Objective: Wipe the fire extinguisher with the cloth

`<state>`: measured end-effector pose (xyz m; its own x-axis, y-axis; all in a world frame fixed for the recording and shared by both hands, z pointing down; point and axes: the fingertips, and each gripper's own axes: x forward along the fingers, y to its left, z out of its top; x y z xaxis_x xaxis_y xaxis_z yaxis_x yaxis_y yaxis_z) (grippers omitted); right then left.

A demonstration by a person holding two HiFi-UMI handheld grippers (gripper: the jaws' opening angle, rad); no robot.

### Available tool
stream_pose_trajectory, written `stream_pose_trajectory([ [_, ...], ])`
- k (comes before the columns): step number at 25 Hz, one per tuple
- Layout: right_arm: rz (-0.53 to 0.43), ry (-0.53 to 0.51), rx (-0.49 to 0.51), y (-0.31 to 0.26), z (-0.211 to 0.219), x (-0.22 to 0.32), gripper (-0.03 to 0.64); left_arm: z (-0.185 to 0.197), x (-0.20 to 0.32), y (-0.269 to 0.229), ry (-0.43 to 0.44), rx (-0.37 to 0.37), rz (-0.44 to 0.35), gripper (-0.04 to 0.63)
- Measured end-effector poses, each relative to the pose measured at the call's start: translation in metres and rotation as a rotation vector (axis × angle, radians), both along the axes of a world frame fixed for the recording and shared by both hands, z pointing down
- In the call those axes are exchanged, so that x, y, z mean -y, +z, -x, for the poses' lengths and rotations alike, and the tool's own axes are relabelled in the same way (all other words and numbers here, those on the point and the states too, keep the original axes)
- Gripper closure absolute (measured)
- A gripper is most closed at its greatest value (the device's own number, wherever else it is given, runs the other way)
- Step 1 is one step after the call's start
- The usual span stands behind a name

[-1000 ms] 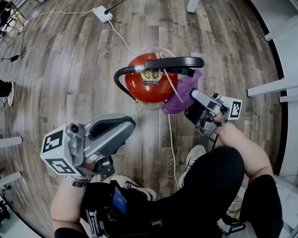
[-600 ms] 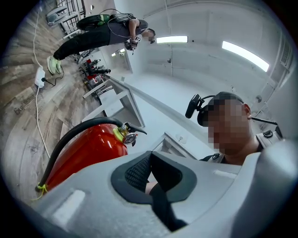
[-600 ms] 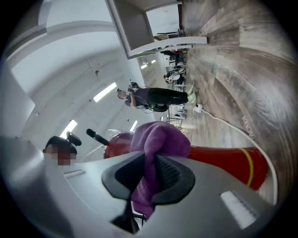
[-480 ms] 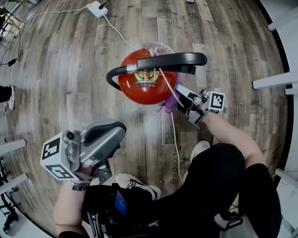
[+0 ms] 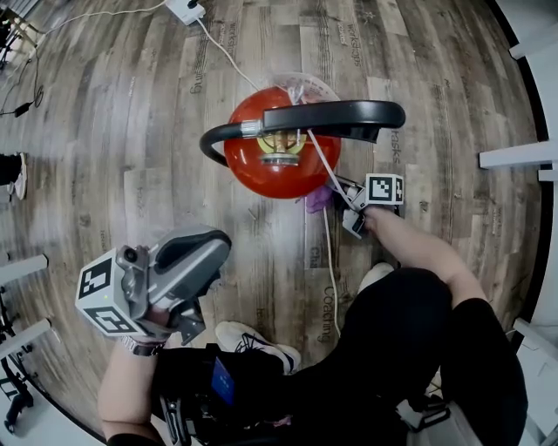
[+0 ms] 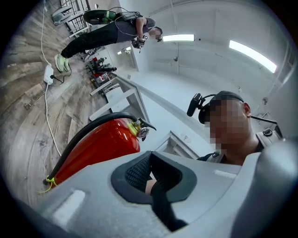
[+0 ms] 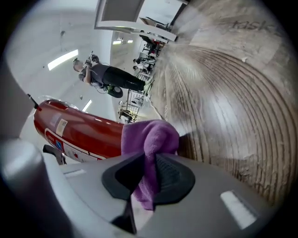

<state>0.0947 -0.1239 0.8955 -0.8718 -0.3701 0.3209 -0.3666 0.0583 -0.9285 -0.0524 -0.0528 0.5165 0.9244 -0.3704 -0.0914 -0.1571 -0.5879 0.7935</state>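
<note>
A red fire extinguisher [image 5: 268, 164] stands upright on the wood floor, its black handle [image 5: 336, 116] and hose on top. My right gripper [image 5: 342, 202] is low at the extinguisher's right side, shut on a purple cloth [image 5: 318, 199]. In the right gripper view the cloth [image 7: 151, 142] bunches between the jaws against the red body [image 7: 81, 132]. My left gripper [image 5: 202, 261] is held apart near my knee, shut and empty. Its own view shows the extinguisher [image 6: 100, 148] beyond its closed jaws.
A white cable [image 5: 327, 253] runs along the floor past the extinguisher to a power strip [image 5: 185, 10] at the top. White furniture legs [image 5: 514, 157] stand at the right. My shoes [image 5: 253, 344] and legs fill the lower part. Another person [image 6: 109, 30] stands far off.
My right gripper has dropped down along the extinguisher's right side with the cloth, from near the top to near the floor. The left gripper has sunk slightly.
</note>
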Motion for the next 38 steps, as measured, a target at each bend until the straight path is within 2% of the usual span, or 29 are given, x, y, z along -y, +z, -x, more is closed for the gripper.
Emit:
stream_pose_trajectory([
  [7,0.033,-0.007,-0.014,0.006,0.001,-0.003,0.561,-0.002,0.002,0.005,0.003,-0.004,0.01,0.599],
  [11,0.037,0.006,0.045,-0.008,0.002,-0.003,0.561,0.001,0.002,0.005,-0.006,0.001,0.011,0.598],
  [13,0.022,0.018,0.115,-0.027,0.005,-0.001,0.561,0.003,0.003,0.004,-0.014,-0.003,0.011,0.598],
  [18,-0.079,0.041,0.355,-0.094,0.006,0.009,0.561,0.006,0.007,0.004,-0.031,-0.021,0.013,0.598],
  [22,-0.18,0.004,0.502,-0.16,0.006,0.014,0.561,0.005,0.008,0.004,-0.024,-0.03,0.009,0.598],
  [27,-0.301,-0.052,0.592,-0.229,0.006,0.023,0.563,0.004,0.009,0.002,-0.015,-0.053,0.008,0.598],
  [33,-0.457,-0.151,0.642,-0.295,0.002,0.02,0.563,0.004,0.01,-0.001,-0.014,-0.068,0.004,0.598],
  [36,-0.474,-0.171,0.665,-0.309,-0.004,0.012,0.561,0.003,0.012,-0.003,-0.013,-0.078,0.001,0.598],
  [38,-0.46,-0.14,0.674,-0.313,-0.017,0.008,0.562,0.002,0.012,-0.005,-0.013,-0.086,-0.003,0.598],
])
